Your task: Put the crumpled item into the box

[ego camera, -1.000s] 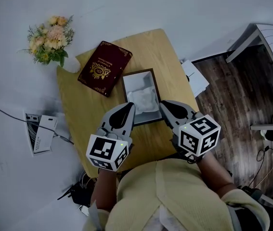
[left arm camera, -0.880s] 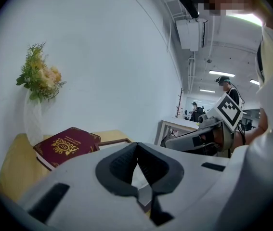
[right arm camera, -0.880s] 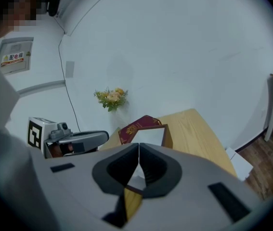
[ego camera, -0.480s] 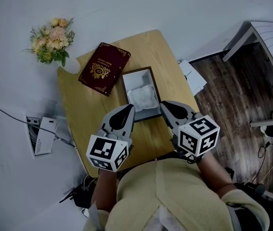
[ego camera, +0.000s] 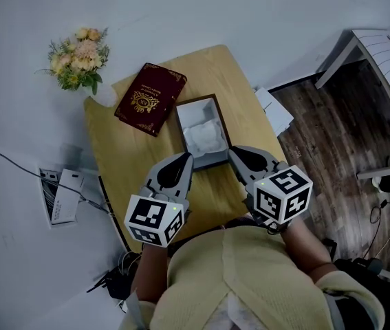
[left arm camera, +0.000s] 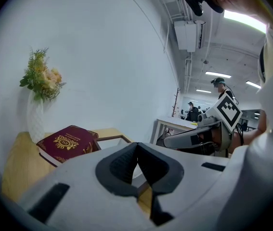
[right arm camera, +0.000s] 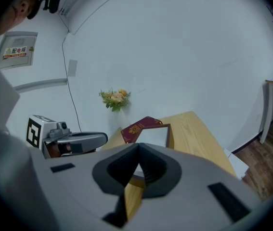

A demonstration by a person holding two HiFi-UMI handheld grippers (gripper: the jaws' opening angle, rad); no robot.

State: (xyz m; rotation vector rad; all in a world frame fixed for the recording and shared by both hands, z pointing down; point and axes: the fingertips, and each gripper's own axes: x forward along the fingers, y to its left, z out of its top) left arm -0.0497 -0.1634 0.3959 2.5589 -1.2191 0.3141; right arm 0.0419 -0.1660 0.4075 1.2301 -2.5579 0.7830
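1. Your forearms reach forward from your pale yellow top, a gripper in each hand. The two sit side by side over the near part of the wooden table, pointing away from you and tipped slightly downward.
2. Your left gripper has its jaws pressed together, tips touching, with nothing between them.
3. Your right gripper is pressed together too, and empty.
4. From overhead, the two sets of tips flank the near end of the open, dark-framed box, one at each near corner.
5. The crumpled item, white and rumpled, lies inside the box, on its pale floor.
6. A dark red book with a gold emblem lies flat just left of the box, near its far left corner.
7. Farthest off, at the table's far left corner, a white vase holds pale flowers against the white wall.
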